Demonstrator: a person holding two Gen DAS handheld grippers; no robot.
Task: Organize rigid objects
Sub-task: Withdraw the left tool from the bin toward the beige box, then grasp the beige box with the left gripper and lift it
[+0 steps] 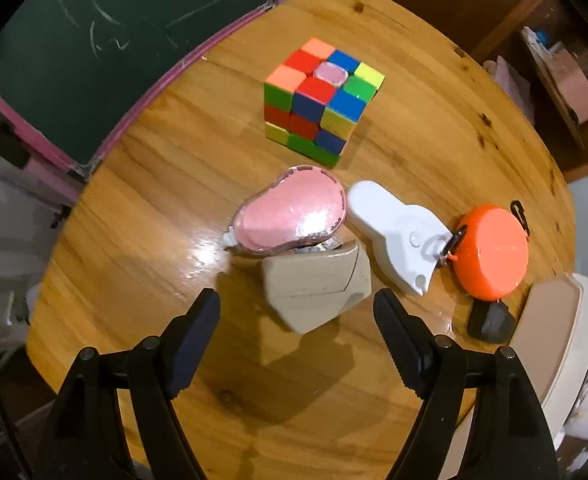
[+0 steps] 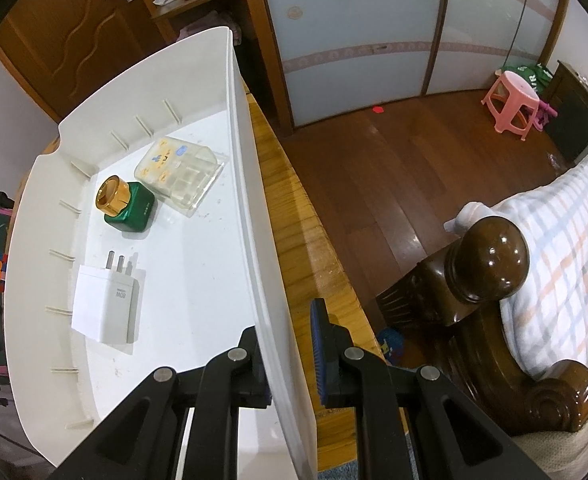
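In the left wrist view my left gripper (image 1: 297, 320) is open and empty, just in front of a beige angular block (image 1: 313, 288) on the round wooden table (image 1: 154, 184). A pink pear-shaped case (image 1: 290, 214) leans on the block. A white flat gadget (image 1: 393, 232) lies to the right, clipped to an orange round case (image 1: 493, 252). A colour cube (image 1: 321, 100) stands farther back. In the right wrist view my right gripper (image 2: 288, 354) is shut on the side wall of a white bin (image 2: 254, 200), which holds a white charger (image 2: 106, 304), a green box with a gold cap (image 2: 128, 206) and a clear case (image 2: 180, 170).
A dark grey lump (image 1: 489, 322) sits by the orange case, next to the bin's corner (image 1: 553, 340). A green chalkboard (image 1: 94, 40) stands beyond the table's left edge. A carved bedpost (image 2: 485, 264) and bed are right of the table edge (image 2: 305, 240).
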